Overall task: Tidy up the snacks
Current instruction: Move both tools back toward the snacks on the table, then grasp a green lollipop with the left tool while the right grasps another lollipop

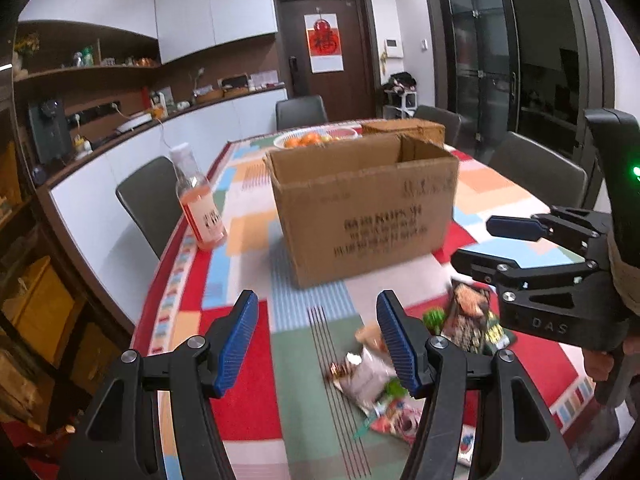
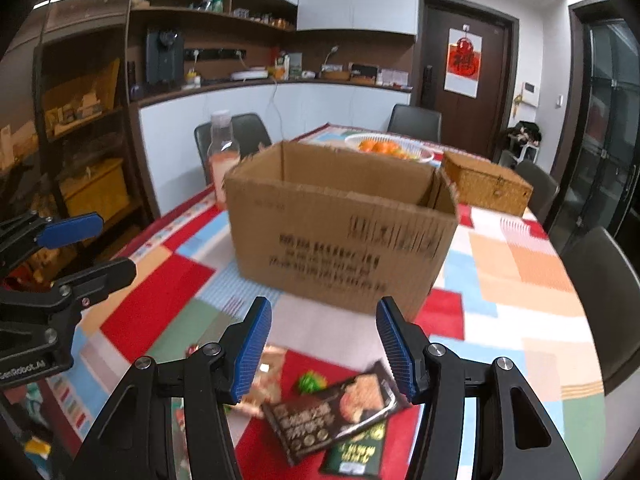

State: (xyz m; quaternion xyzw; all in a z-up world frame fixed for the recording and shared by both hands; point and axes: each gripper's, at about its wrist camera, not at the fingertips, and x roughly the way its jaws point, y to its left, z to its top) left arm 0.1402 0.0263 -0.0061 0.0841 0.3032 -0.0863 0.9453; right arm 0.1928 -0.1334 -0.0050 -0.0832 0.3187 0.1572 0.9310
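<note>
Both grippers, left [image 1: 316,342] and right [image 2: 324,346], released and empty, hover before the open cardboard box [image 1: 362,204]; snack packets [image 2: 340,404] lie scattered on the tablecloth [image 1: 240,344] in front of the box.

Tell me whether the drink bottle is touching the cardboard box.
Apart. The left wrist view shows bare tablecloth between the drink bottle and the cardboard box.

Patchwork-clothed table [image 2: 520,264] with open cardboard box [image 2: 340,236], bottle [image 1: 198,200], fruit bowl [image 2: 390,146], wicker box [image 2: 486,186], scattered snack packets [image 2: 340,408].
</note>
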